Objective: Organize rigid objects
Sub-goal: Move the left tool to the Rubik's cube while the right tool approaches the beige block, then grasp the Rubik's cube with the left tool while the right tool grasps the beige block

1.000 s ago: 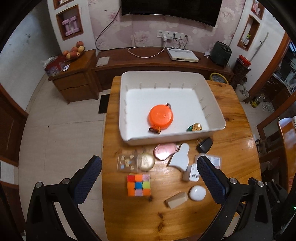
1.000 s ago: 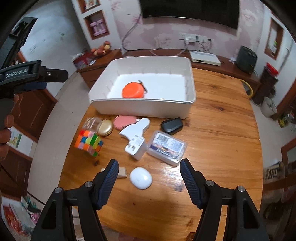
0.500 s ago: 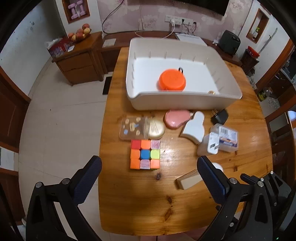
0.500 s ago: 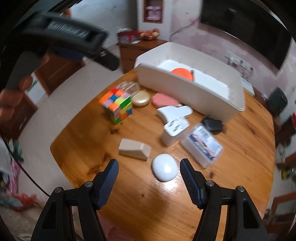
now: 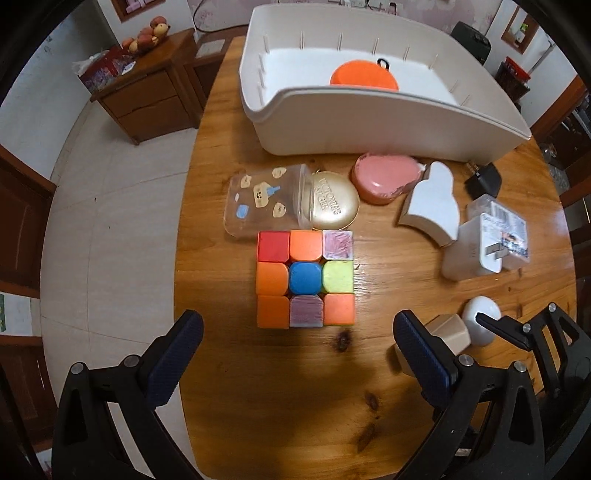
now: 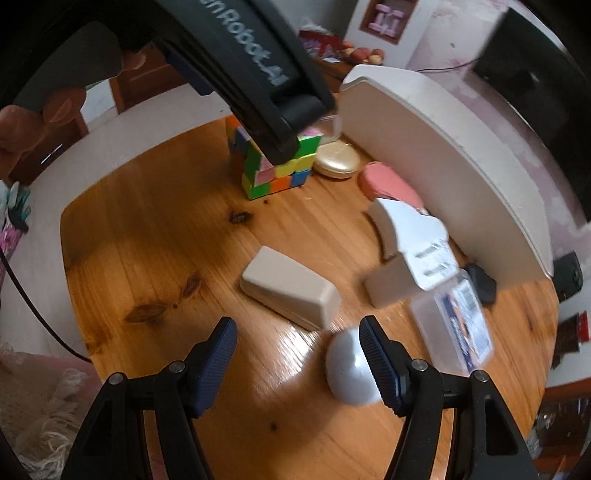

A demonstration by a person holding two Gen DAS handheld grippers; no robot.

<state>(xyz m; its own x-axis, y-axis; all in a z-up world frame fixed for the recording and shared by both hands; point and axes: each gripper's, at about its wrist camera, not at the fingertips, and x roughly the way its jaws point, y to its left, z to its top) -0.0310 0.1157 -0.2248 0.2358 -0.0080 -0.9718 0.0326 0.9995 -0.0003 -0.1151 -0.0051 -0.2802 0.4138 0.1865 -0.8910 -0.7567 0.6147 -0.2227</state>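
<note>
Left gripper (image 5: 297, 334) spread above cube (image 5: 305, 277); gold case (image 5: 334, 205) reads "VICTORIA'S SECRET"

Ahead of the tool we see a glossy wooden surface (image 5: 280, 398) with dark knots. To its left lies pale tiled floor (image 5: 110, 221), and beyond that a brown wooden cabinet (image 5: 147, 99) carrying fruit (image 5: 147, 35) against a white wall (image 5: 44, 74) with a recessed niche.
</note>
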